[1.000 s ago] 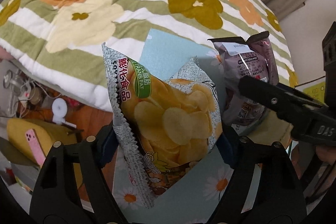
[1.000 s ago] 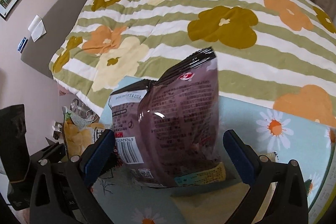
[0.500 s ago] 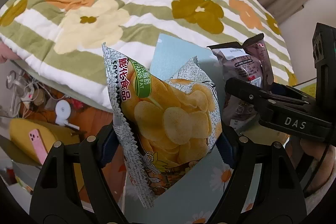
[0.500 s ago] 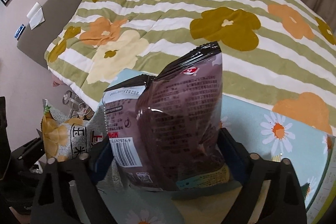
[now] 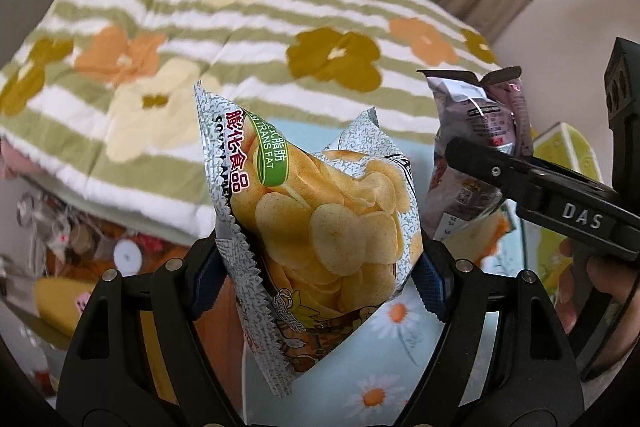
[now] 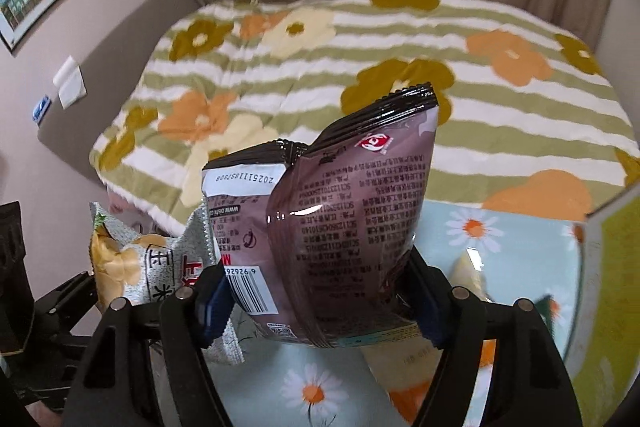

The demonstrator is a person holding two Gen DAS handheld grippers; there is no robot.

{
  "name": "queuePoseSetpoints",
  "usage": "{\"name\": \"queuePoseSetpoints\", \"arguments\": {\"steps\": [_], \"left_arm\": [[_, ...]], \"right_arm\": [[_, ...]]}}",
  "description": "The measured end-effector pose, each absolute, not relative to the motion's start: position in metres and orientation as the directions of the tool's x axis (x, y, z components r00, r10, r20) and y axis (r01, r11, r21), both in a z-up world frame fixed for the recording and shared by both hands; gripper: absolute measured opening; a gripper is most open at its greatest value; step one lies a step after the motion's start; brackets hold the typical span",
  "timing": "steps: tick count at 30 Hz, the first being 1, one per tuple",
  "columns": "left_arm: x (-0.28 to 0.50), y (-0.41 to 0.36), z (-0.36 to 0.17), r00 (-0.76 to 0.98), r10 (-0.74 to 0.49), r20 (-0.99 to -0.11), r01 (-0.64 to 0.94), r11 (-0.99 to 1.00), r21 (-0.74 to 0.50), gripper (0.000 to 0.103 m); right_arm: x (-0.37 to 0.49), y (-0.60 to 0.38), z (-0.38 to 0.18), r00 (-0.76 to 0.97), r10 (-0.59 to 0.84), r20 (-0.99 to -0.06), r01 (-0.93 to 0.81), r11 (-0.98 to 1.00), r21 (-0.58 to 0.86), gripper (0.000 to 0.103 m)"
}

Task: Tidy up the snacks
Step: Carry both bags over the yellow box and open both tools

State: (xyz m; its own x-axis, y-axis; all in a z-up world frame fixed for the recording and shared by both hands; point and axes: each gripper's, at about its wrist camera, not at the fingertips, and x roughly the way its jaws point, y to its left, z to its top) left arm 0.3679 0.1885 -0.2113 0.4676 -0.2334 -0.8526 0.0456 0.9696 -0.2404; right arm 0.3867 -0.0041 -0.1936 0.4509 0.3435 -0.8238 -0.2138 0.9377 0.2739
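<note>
Snack bags (image 5: 320, 223) in raised hand-held grippers (image 6: 320, 291)

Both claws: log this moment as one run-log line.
left claw: shut on chip bag | right claw: shut on maroon snack bag | both bags aloft over daisy-print surface

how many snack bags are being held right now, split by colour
silver-grey chip bag, in the left gripper: 1
dark purple-brown bag, in the right gripper: 1
total: 2 bags, one per gripper
</note>
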Motion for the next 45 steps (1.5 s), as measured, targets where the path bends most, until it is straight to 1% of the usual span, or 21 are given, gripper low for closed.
{"name": "queuePoseSetpoints", "arguments": {"steps": [8,11,17,22,26,31,38,40,41,42,43,45], "left_arm": [[0.359,0.138,-0.153,0.529,-0.296,-0.795,0.190,0.955,-0.228,0.077],[0.358,0.108,-0.135,0.549,-0.299,-0.781,0.233,0.952,-0.200,0.077],[0.356,0.031,-0.107,0.589,-0.325,-0.740,0.277,0.941,-0.193,0.077],[0.347,-0.049,-0.095,0.606,-0.339,-0.720,0.283,0.937,-0.203,0.077],[0.344,-0.110,-0.098,0.588,-0.356,-0.726,0.293,0.931,-0.220,0.077],[0.338,-0.173,-0.110,0.536,-0.366,-0.761,0.317,0.922,-0.221,0.077],[0.346,-0.219,-0.131,0.458,-0.354,-0.815,0.351,0.915,-0.200,0.077],[0.347,-0.228,-0.136,0.434,-0.354,-0.829,0.371,0.908,-0.194,0.081],[0.348,-0.231,-0.140,0.413,-0.360,-0.837,0.380,0.903,-0.200,0.088],[0.348,-0.231,-0.143,0.401,-0.359,-0.843,0.381,0.902,-0.203,0.100],[0.347,-0.232,-0.147,0.389,-0.351,-0.852,0.379,0.904,-0.200,0.103],[0.344,-0.231,-0.153,0.365,-0.345,-0.865,0.379,0.903,-0.200,0.103]], "right_arm": [[0.346,-0.057,-0.127,0.573,0.312,-0.758,-0.149,0.949,0.277,0.070],[0.330,-0.092,-0.104,0.609,0.302,-0.733,-0.131,0.950,0.283,0.070],[0.301,-0.170,-0.073,0.667,0.272,-0.694,-0.126,0.959,0.254,0.070],[0.287,-0.241,-0.072,0.668,0.253,-0.700,-0.131,0.966,0.224,0.070],[0.280,-0.291,-0.075,0.661,0.235,-0.713,-0.116,0.970,0.212,0.070],[0.278,-0.347,-0.083,0.645,0.214,-0.734,-0.073,0.973,0.220,0.070],[0.278,-0.383,-0.100,0.622,0.223,-0.751,-0.022,0.963,0.268,0.070],[0.275,-0.393,-0.103,0.618,0.227,-0.752,-0.012,0.960,0.280,0.070],[0.276,-0.395,-0.104,0.617,0.229,-0.753,-0.010,0.959,0.284,0.070],[0.277,-0.397,-0.106,0.613,0.233,-0.755,-0.007,0.957,0.290,0.070],[0.277,-0.400,-0.106,0.611,0.236,-0.756,-0.005,0.956,0.294,0.070],[0.279,-0.403,-0.108,0.605,0.239,-0.760,-0.001,0.954,0.299,0.070]]}}
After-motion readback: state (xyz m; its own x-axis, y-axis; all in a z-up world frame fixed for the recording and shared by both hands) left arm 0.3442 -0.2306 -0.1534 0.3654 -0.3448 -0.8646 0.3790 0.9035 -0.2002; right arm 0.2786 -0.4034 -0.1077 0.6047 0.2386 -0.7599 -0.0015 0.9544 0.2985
